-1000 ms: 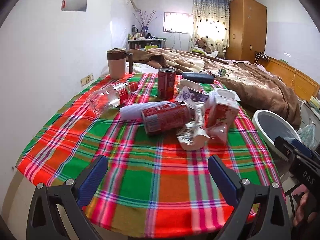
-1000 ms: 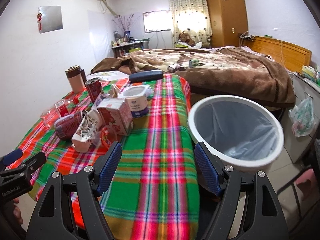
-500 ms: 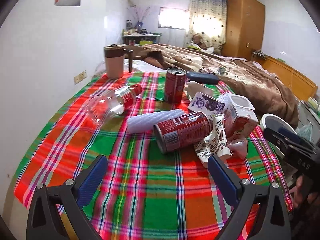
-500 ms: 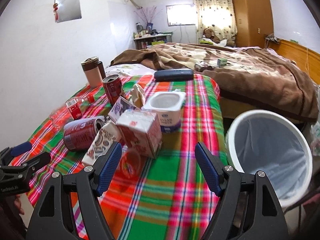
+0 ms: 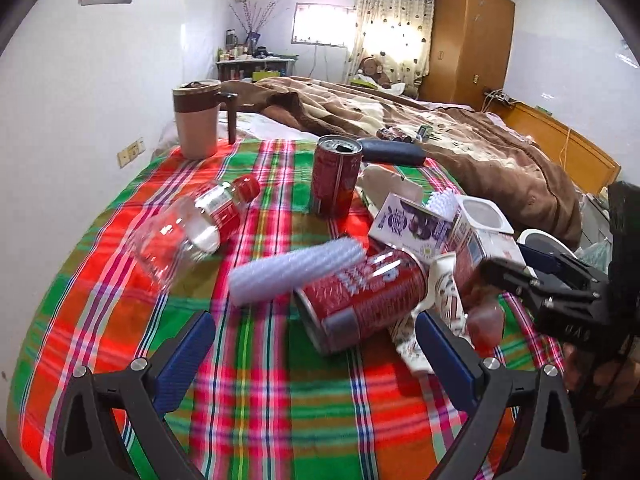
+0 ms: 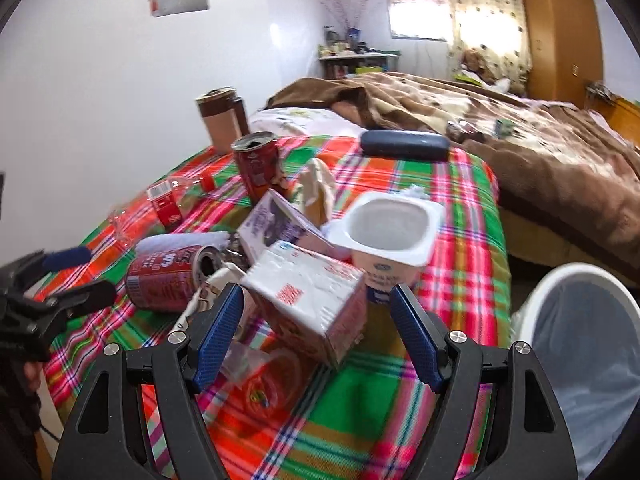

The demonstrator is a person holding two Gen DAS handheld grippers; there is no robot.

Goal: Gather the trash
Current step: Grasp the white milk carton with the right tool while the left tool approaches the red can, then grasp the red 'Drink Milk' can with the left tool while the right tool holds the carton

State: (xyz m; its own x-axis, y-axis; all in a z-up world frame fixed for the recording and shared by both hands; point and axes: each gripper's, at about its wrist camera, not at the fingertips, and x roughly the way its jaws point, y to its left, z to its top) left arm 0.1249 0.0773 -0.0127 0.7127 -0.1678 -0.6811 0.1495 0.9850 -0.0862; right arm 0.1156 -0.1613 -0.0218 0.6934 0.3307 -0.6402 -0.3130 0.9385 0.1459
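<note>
Trash lies on a plaid tablecloth (image 5: 280,400). My left gripper (image 5: 312,344) is open, just short of a red can on its side (image 5: 360,300); the can also shows in the right wrist view (image 6: 168,276). Near it are a white ribbed roll (image 5: 296,268), a clear plastic bottle (image 5: 188,228), an upright red can (image 5: 334,176) and a purple carton (image 5: 412,224). My right gripper (image 6: 316,328) is open with its pads on either side of a white and red milk carton (image 6: 312,296), apart from it. A yogurt cup (image 6: 388,232) stands behind the carton.
A white bin with a liner (image 6: 580,344) stands off the table's right edge. A brown mug (image 5: 198,124) and a dark glasses case (image 6: 404,144) sit at the table's far side. A bed with a brown blanket (image 5: 460,140) lies beyond.
Both grippers have moved forward toward the pile. The left one has come close to the lying can. The right one now straddles the milk carton, and the bin has slid to the right edge.
</note>
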